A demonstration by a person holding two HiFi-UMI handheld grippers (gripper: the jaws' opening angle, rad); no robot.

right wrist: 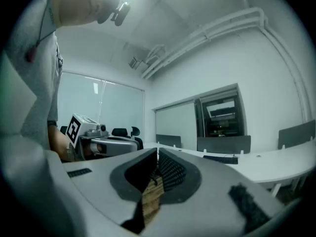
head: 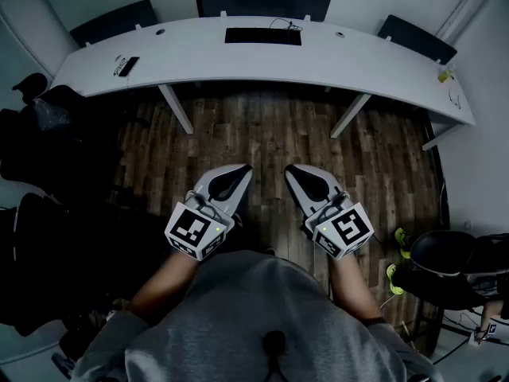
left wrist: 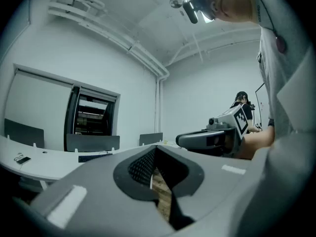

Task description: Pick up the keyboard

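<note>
**KEYBOARD PICKUP: STATUS AND HAZARDS BEFORE APPROACH**

**Status.** Left gripper [head: 243,170] and right gripper [head: 291,169] both clenched tight, nothing betw. jaws. Held level, side by side above wood floor [head: 270,130], close to torso. Keyboard [head: 262,37] flat on white desk [head: 199,64], approx. centre, towards far edge, well apart from both tools. No contact yet. Judged as pre-approach stage.

**Hazards (judged, not observed).**
1. Arriving w/ jaws closed: shoves keyboard towards far edge instead of gripping. Open before reach.
2. Low, thin profile: risks skidding off edge or scraping desk. Come in level, at desktop height.
3. Gripping one end only: tilts and twists out under own length. Take both ends.
4. Thin cable [head: 285,25] by far right corner, routing unclear: possible snag or tug on lift. Raise slowly.
5. Reaching too low: knocks desk front edge en route.
</note>
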